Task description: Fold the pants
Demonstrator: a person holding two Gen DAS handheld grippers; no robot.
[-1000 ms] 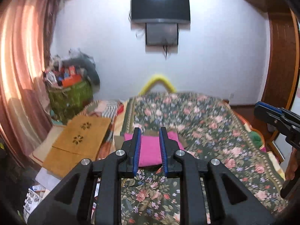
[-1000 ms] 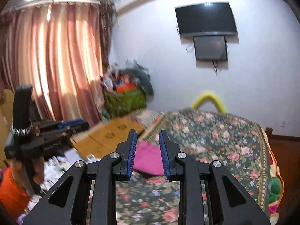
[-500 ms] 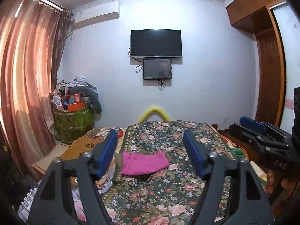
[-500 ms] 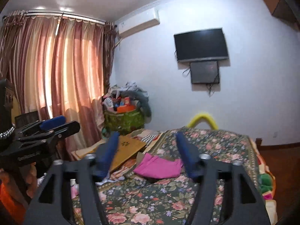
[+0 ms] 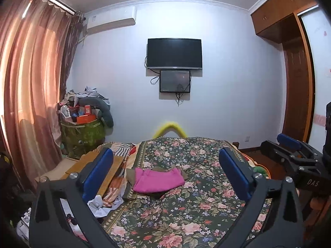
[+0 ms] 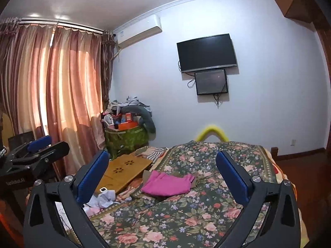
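Observation:
Folded pink pants [image 5: 158, 180] lie on the left part of the floral bedspread [image 5: 192, 212], on top of a brownish garment. They also show in the right wrist view [image 6: 168, 184]. My left gripper [image 5: 165, 175] is wide open and empty, held well back from and above the pants. My right gripper [image 6: 163, 177] is also wide open and empty, back from the pants. The right gripper shows at the right edge of the left wrist view [image 5: 293, 155]; the left gripper shows at the left edge of the right wrist view [image 6: 35, 150].
A wooden lap desk [image 6: 124, 170] and loose clothes lie left of the bed. A green basket piled with items [image 5: 82, 130] stands by the curtains [image 6: 62, 95]. A TV [image 5: 174, 53] hangs on the far wall. A wooden wardrobe [image 5: 298, 78] stands right.
Both grippers went from nearly shut to wide open and pulled back and up from the pants, so more of the room shows.

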